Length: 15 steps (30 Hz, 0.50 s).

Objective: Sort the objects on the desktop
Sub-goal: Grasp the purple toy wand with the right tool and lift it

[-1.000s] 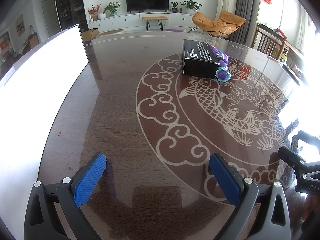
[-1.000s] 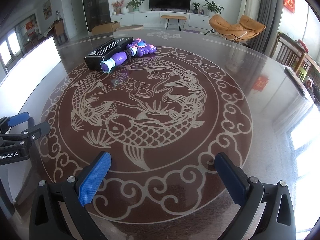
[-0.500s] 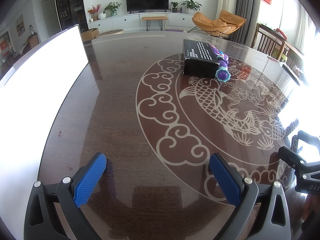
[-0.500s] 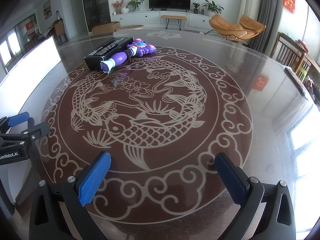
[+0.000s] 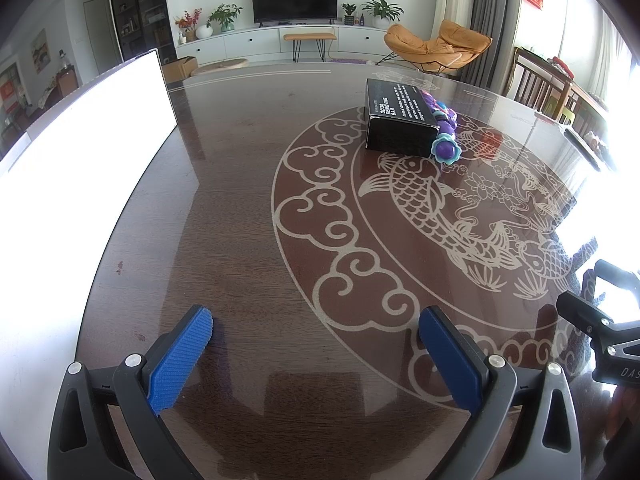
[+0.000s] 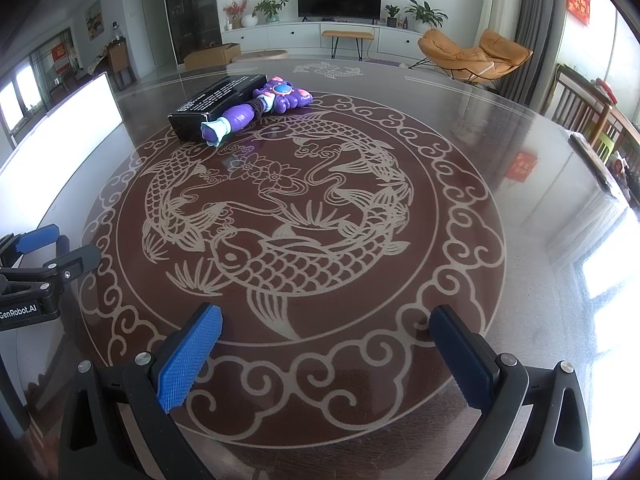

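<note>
A long black box (image 5: 396,118) (image 6: 218,100) with white print lies on the far part of the dark round table (image 5: 240,208) (image 6: 500,184). A purple toy wand (image 5: 444,138) (image 6: 256,110) with a blue and pink head lies right against the box's side. My left gripper (image 5: 316,324) stands open near the table's front, far from both, nothing between its blue pads. My right gripper (image 6: 326,324) is open too, over the fish pattern's front rim, empty. In the right wrist view the left gripper's fingers (image 6: 40,240) show at the left edge.
A bright white panel (image 5: 80,152) (image 6: 60,120) runs along the table's left side. Wooden chairs (image 5: 544,88) (image 6: 592,120) stand by the table's right edge. Beyond the table are an orange lounge chair (image 6: 476,54) and a TV cabinet (image 5: 280,38).
</note>
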Available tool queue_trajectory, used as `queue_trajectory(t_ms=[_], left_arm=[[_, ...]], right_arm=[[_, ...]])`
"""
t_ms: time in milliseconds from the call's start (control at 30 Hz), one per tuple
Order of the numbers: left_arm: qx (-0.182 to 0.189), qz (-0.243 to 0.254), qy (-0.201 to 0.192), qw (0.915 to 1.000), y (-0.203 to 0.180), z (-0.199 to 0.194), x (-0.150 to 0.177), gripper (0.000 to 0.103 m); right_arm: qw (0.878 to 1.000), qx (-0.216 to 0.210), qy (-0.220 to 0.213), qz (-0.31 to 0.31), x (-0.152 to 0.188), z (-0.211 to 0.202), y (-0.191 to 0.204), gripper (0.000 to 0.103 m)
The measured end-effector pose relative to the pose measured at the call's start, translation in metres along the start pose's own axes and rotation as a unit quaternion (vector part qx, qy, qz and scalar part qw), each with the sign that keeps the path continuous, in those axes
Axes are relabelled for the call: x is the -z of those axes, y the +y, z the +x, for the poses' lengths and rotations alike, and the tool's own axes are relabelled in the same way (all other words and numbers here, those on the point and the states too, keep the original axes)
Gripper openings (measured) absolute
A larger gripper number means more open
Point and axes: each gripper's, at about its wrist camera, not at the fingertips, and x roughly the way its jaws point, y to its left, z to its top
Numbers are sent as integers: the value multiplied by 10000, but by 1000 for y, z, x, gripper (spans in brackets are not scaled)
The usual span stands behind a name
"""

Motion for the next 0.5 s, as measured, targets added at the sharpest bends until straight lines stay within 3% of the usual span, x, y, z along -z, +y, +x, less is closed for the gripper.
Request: queue_trajectory(t_ms=[133,333,367,467,500], left_arm=[[1,1,0,10000,0,0,0,103],[40,72,10,10000,1,-15,17,103],[39,78,2,10000,0,-17,18,103],[42,72,-3,10000,0,-17,17,103],[42,72,-4,10000,0,-17,18,103]], right_arm=[[9995,-245,-159,-71,-30,5,7,103],[9980,-347,-291,451,-129,41,20,101],[9979,-326,-180,539,-142,52,23,96],[9960,-333,280,785,-164,90,31,67],[9944,-399,281,940,-167,95,29,67]])
